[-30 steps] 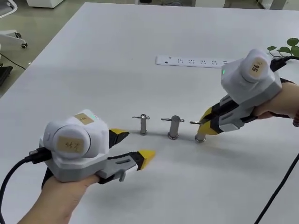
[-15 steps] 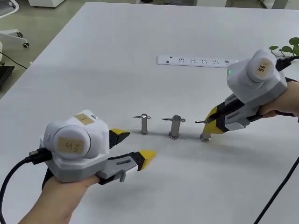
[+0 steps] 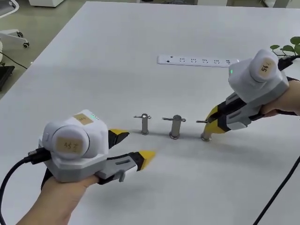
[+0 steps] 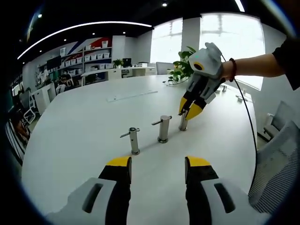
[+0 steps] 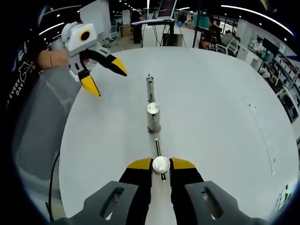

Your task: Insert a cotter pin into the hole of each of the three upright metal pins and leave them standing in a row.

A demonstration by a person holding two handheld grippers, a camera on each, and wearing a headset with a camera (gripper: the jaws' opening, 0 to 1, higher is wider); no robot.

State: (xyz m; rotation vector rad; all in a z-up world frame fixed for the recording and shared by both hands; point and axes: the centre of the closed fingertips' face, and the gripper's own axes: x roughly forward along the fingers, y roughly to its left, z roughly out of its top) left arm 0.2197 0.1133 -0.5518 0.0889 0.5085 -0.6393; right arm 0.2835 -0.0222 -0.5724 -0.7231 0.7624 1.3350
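Observation:
Three upright metal pins stand in a row on the white table point(image 3: 93, 70): the left pin point(image 3: 144, 125), the middle pin point(image 3: 175, 127) and the right pin point(image 3: 206, 136). A thin cotter pin point(image 3: 142, 116) crosses the top of each. My right gripper point(image 3: 212, 124) is shut on the right pin point(image 5: 161, 165), whose round head sits between the yellow fingertips point(image 5: 140, 164). My left gripper point(image 3: 133, 146) hangs open and empty short of the left pin point(image 4: 134, 140). From the left gripper point(image 4: 157, 163) the row runs away toward the right gripper point(image 4: 191, 108).
A white power strip point(image 3: 197, 61) lies on the table behind the row. Leaves of a plant point(image 3: 287, 48) show at the right edge. A cable point(image 3: 281, 187) trails from the right hand. An office chair point(image 3: 11, 28) stands beside the table at far left.
My right gripper has shifted a little to the right with the right pin, widening its gap from the middle pin. The left gripper has stayed put.

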